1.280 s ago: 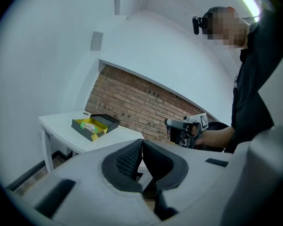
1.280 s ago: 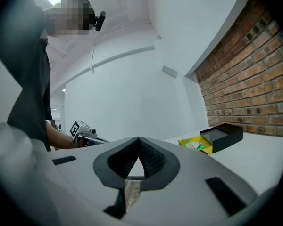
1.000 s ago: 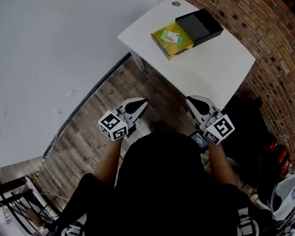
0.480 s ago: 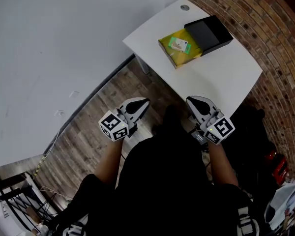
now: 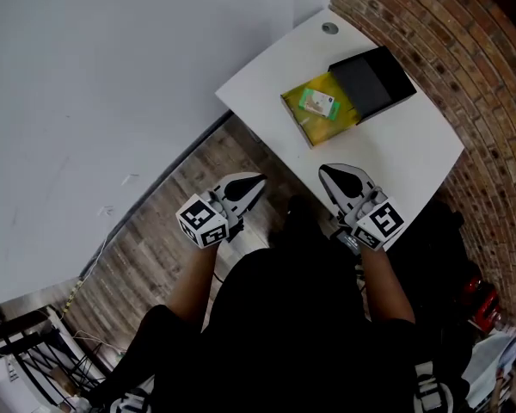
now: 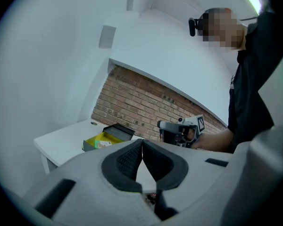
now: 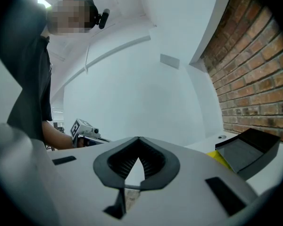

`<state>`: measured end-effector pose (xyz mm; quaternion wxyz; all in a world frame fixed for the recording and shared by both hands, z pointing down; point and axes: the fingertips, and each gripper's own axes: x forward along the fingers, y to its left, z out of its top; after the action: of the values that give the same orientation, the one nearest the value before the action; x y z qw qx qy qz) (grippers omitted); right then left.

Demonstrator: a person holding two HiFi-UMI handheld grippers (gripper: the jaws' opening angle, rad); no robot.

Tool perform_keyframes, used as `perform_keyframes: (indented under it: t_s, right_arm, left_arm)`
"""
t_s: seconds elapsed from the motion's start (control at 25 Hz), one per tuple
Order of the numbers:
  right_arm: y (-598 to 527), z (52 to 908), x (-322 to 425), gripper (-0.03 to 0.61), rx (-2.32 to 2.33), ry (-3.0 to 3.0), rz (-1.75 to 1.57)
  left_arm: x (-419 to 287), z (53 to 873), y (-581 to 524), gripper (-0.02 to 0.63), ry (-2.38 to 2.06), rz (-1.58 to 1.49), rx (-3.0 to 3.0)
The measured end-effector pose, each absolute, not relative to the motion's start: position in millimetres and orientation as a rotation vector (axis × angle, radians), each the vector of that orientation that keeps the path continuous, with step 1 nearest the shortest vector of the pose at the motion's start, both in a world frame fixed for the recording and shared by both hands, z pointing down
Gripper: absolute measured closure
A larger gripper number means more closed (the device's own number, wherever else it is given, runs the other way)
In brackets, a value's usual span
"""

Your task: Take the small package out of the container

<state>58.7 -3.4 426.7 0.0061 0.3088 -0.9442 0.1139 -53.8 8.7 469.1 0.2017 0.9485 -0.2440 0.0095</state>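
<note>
On the white table [image 5: 396, 157] lies an open box [image 5: 327, 110] with a yellow inside; its black lid [image 5: 374, 83] stands off to the far right side. A small pale green package [image 5: 316, 102] rests inside the yellow box [image 6: 100, 141]. My left gripper [image 5: 254, 181] is held over the wooden floor, short of the table, its jaws shut and empty. At the table's near edge my right gripper [image 5: 327, 173] is also shut with nothing in it. The right gripper view shows the black lid [image 7: 247, 150] and a sliver of yellow [image 7: 220, 159].
A brick wall [image 5: 464, 67] runs along the table's far right side and a white wall [image 5: 112, 84] rises on the left. A small round grey cap [image 5: 329, 28] sits in the table's far corner. Dark bags and red items [image 5: 482, 286] lie on the floor at right.
The table and box have shifted slightly in the head view as the person stepped nearer. Both grippers edged toward the table and stay shut.
</note>
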Motion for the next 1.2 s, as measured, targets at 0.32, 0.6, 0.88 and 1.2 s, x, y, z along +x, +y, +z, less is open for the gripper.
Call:
perform_keyframes:
  t_s: [0.32,0.6,0.88,1.2]
  right_arm:
    - [-51.5,427.7,78.0,0.571,1.002,-2.945,0.363]
    - [-75.9,432.2,96.8,0.571,1.015,-2.954,0.393]
    - [-90.2,440.3,119.1,0.571,1.088,-2.904,0.400]
    - [-123.8,451.7,138.6,0.571,1.304,-2.769,0.425]
  left_arm:
    - [-42.0,458.7,-47.2,0.598,-0.677,0.046,2.666]
    - [-20.8,462.2,-78.6,0.598,-0.649,0.096,2.659]
    - [-2.0,466.6,-106.3,0.598,-0.556,0.114,2.672]
    - [-0.7,481.0,-166.2,0.598,-0.387,0.148,2.675]
